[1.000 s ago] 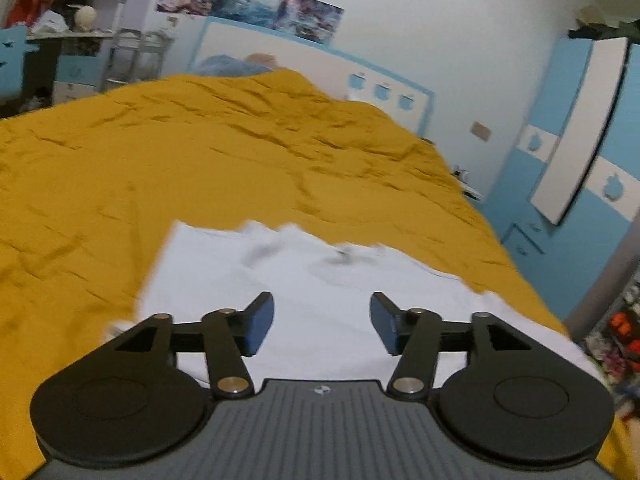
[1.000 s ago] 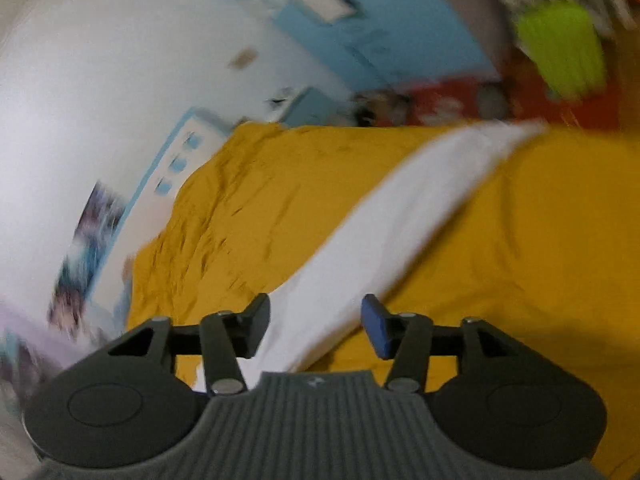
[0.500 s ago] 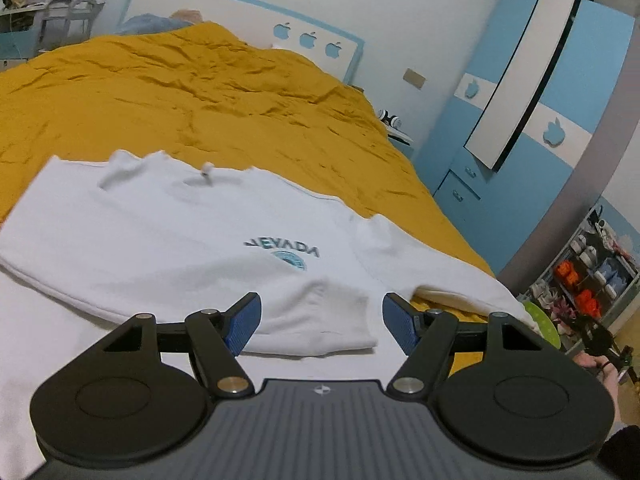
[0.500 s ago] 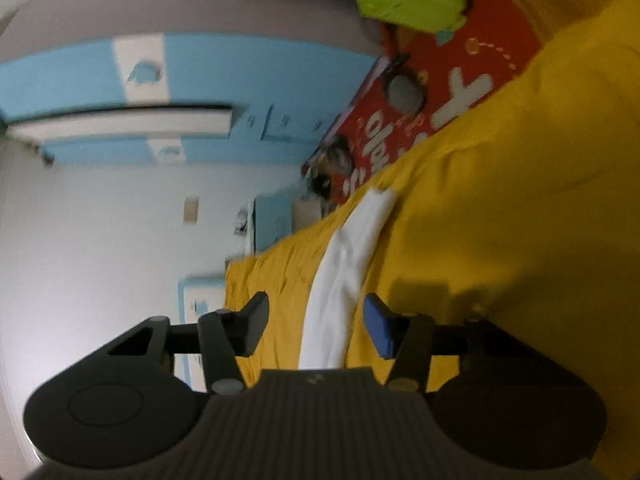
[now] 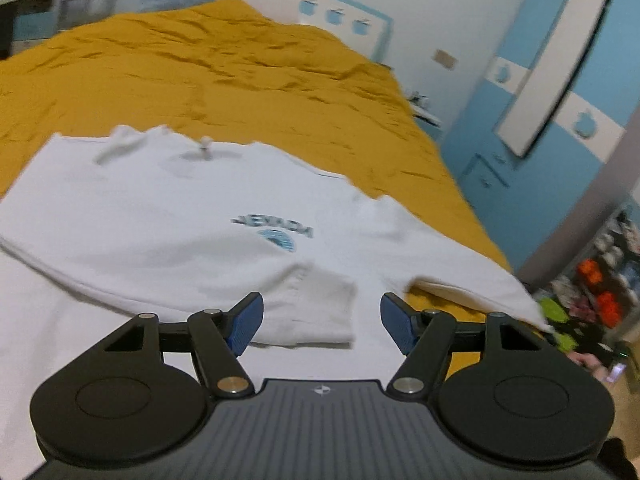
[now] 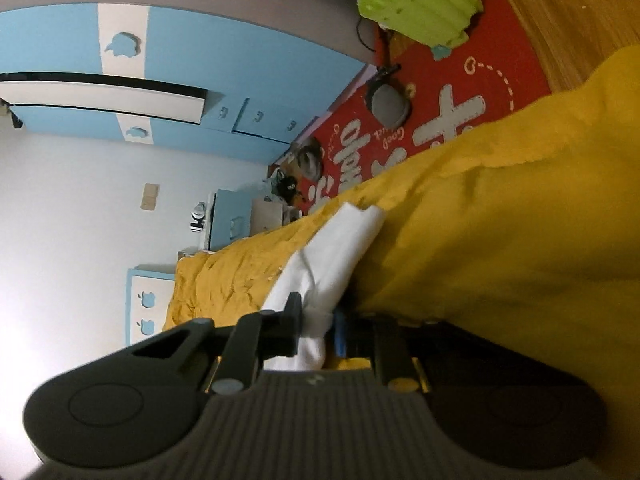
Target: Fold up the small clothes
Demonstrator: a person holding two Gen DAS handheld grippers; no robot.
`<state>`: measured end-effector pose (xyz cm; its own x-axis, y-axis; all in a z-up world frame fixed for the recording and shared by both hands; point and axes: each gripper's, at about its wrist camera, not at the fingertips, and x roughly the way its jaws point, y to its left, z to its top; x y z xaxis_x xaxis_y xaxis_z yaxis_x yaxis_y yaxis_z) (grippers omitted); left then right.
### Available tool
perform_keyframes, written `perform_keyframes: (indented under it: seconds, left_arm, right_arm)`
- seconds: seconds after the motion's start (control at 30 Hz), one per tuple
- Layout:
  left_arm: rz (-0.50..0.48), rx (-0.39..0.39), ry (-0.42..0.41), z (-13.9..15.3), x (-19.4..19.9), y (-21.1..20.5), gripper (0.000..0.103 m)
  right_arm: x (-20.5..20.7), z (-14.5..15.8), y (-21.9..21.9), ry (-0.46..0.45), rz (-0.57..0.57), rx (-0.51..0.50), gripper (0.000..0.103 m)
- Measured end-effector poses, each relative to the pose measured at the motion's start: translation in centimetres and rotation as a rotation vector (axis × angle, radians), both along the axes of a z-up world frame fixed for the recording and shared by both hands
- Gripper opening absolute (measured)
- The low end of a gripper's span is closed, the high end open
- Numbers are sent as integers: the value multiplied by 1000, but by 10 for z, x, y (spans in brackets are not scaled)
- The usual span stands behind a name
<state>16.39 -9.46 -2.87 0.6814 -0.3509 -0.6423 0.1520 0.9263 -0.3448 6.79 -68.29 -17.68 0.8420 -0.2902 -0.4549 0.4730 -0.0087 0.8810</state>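
White shirt (image 5: pixel 168 216) lies flat on the yellow bedspread (image 5: pixel 224 80), printed side up, one sleeve folded in over the body. Left gripper (image 5: pixel 322 322) hovers above the near hem with jaws spread wide, nothing between them. Right gripper (image 6: pixel 316 326), rolled sideways, has just been closing and now pinches a shirt edge (image 6: pixel 332 256) at the bedside, above a red mat (image 6: pixel 432 120)

A white sweatshirt (image 5: pixel 168 216) lies spread on the yellow bedspread (image 5: pixel 224 76), front up, with a blue "NEVADA" print and round emblem on the chest. One sleeve is folded across the body, its cuff near the hem. The other sleeve (image 6: pixel 340 244) stretches out toward the bed's edge.
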Motion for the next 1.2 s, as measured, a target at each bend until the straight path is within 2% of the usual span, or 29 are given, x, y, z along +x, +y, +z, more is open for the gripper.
perform_keyframes:
  seconds: [0.13,0.23,0.37,0.47,0.53,0.7,0.87,1.03,1.1,1.2]
  left_arm:
    - [27,68,48,-4,6,1,78]
    - [33,103,60,-3,6,8,78]
    - [43,123,67,3,5,22,78]
    - [-4,169,83,7,5,28,78]
    - [-35,212,65,10,2,35,78]
    - [-23,331,53,12,-1,66,78]
    - [4,331,52,16,17,112,78]
    - [152,310,18,18,29,167,78]
    - [225,332,1,16,32,186,78]
    - [235,350,3,11,37,205,78]
  right_arm:
    - [-9,13,8,-57,-24,-13,8]
    - [-10,37,15,-96,-25,-59,7]
    - [-5,84,38,-189,37,-164,7]
    - [5,119,68,-239,106,-232,7]
    - [14,141,91,-254,167,-288,7]
    - [38,194,168,-275,330,-438,7]
    - [60,231,269,-248,447,-618,7]
    - [92,243,366,-233,519,-711,7]
    - [107,246,406,-217,535,-759,7]
    - [129,246,464,-203,575,-831,7]
